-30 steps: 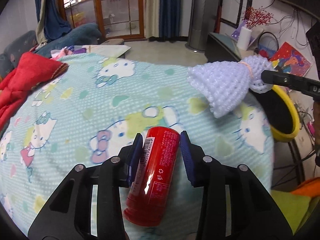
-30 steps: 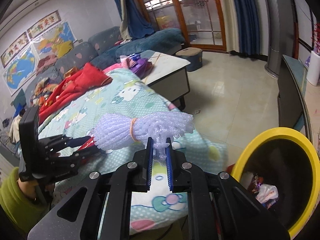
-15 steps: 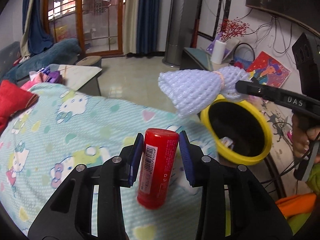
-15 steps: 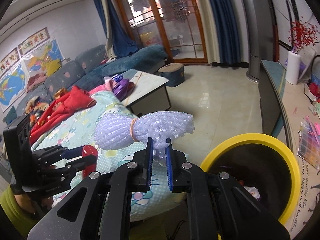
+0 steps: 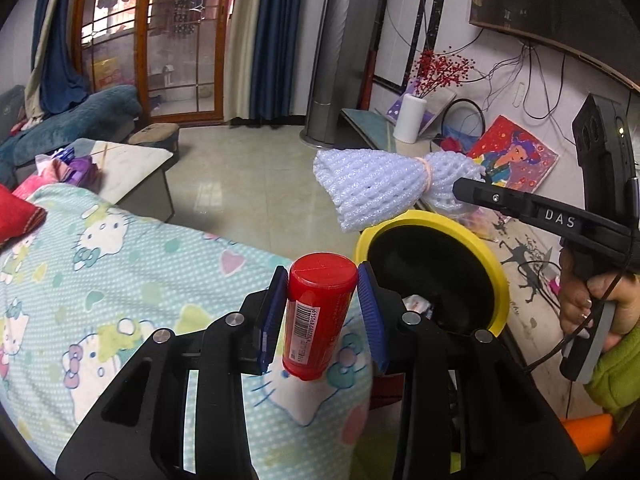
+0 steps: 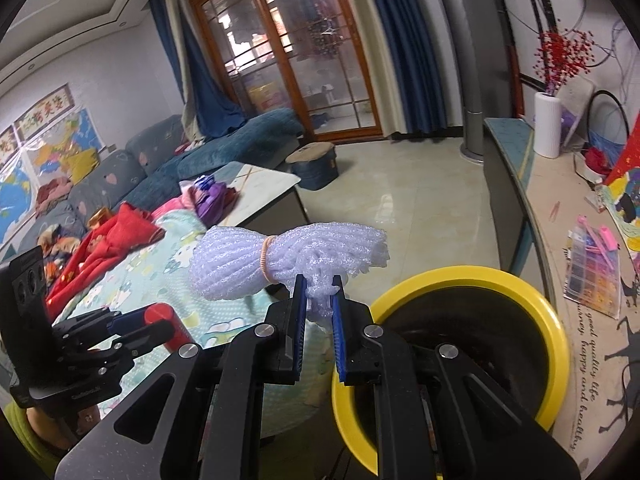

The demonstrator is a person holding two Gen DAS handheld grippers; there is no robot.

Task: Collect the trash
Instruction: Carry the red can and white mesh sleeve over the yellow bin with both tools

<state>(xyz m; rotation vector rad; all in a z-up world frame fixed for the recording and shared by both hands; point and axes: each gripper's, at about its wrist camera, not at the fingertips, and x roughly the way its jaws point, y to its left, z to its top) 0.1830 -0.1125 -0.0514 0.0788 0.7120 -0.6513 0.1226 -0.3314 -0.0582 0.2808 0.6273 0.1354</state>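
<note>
My left gripper [image 5: 322,280] is shut on a red can [image 5: 316,320] and holds it in the air at the table's edge, just left of the yellow-rimmed black trash bin [image 5: 496,268]. My right gripper [image 6: 320,292] is shut on a white foam net bundle [image 6: 288,256] tied with a rubber band, held above the bin's [image 6: 554,320] left rim. The bundle [image 5: 380,188] also shows in the left wrist view over the bin's far rim. The left gripper and red can [image 6: 160,314] show at lower left in the right wrist view. Some trash lies inside the bin.
A Hello Kitty cloth [image 5: 120,280] covers the table beside the bin. A coffee table [image 6: 256,188], a stool [image 6: 314,162] and a sofa [image 6: 120,172] stand behind. A low cabinet [image 6: 516,160] with a white vase [image 6: 547,124] runs along the right wall.
Both grippers have swung right, toward the bin. The can has gone from over the table to its edge beside the bin. The foam bundle now hangs nearer the bin's opening.
</note>
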